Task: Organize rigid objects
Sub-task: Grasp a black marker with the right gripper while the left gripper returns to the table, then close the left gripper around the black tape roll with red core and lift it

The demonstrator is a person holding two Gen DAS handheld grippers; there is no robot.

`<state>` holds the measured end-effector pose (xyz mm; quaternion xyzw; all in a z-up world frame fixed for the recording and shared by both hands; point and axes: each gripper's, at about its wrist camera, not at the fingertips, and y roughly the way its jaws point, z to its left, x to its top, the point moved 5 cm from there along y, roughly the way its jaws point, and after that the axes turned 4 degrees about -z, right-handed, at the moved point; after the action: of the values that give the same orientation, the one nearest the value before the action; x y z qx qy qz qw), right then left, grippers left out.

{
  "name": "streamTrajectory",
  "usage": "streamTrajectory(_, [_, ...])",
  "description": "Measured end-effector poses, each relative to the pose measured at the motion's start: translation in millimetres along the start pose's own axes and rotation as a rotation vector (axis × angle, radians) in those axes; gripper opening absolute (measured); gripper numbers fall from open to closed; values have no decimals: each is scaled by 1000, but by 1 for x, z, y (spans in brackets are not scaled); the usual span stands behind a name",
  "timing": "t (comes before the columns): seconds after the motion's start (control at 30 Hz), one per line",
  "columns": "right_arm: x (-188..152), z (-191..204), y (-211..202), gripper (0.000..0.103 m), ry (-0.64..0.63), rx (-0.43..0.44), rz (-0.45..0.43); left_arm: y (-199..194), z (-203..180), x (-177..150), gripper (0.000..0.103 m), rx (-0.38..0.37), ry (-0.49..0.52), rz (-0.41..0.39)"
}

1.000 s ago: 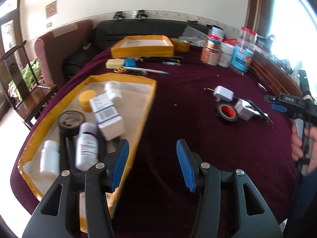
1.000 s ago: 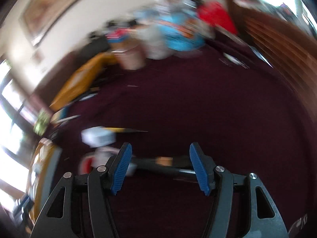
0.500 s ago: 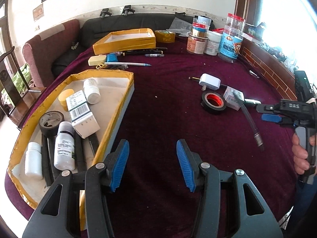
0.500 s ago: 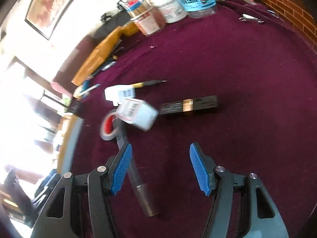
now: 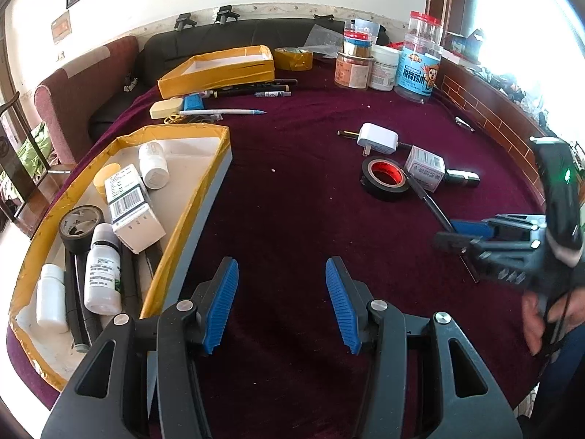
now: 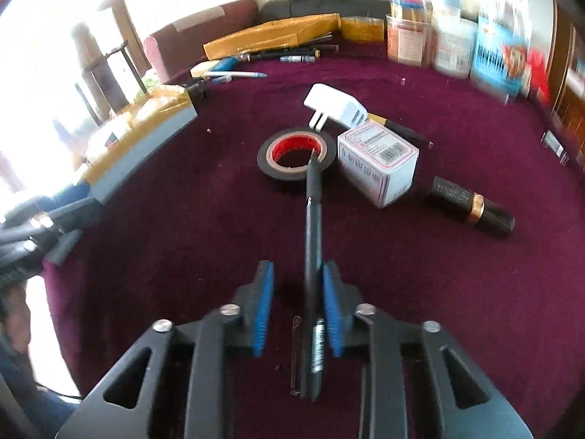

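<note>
Left gripper (image 5: 281,301): lower centre of the left wrist view, jaws spread wide, nothing between them, above bare maroon tablecloth (image 5: 292,190).

Right gripper (image 6: 294,307): lower centre of the right wrist view, jaws partly apart. A black pen (image 6: 313,256) lies lengthwise in the gap, touching the right-hand pad (image 6: 331,311); the left-hand pad stands clear of it. The pen's far tip rests on the rim of the black tape roll (image 6: 296,153) at frame centre.

Just right of the roll: a white carton (image 6: 378,161). Behind it, a white plug adapter (image 6: 336,106). At right, a black tube with a gold band (image 6: 471,206).

Yellow-edged tray (image 5: 215,139), left side of the left wrist view: holds white bottles (image 5: 102,274), a barcode box (image 5: 131,208) and a second tape roll (image 5: 80,223). A second yellow tray (image 5: 219,73) sits at upper centre, jars (image 5: 416,69) at upper right.
</note>
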<state>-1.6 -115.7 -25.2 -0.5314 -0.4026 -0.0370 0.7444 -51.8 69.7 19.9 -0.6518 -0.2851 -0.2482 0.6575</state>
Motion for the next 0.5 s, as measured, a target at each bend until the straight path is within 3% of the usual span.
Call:
streamTrajectory(0.03, [-2,-1,-1,8,-23,-26,0,1,-2,0,49,0,4,3])
streamTrajectory(0.13, [0,-9,-4,8,35,61,-18,5,-7,2,49,-7,17,12])
streamTrajectory(0.23, [8,-13,-21,8,50,97,-115,11,-16,9,49,-53,14,24])
streamTrajectory(0.33, [18,-21,-43,8,95,121,-227,19,-29,21,65,-100,12,20])
streamTrajectory(0.5, [24,-49,-60,8,217,108,-328,45,-58,42,68,-152,49,31])
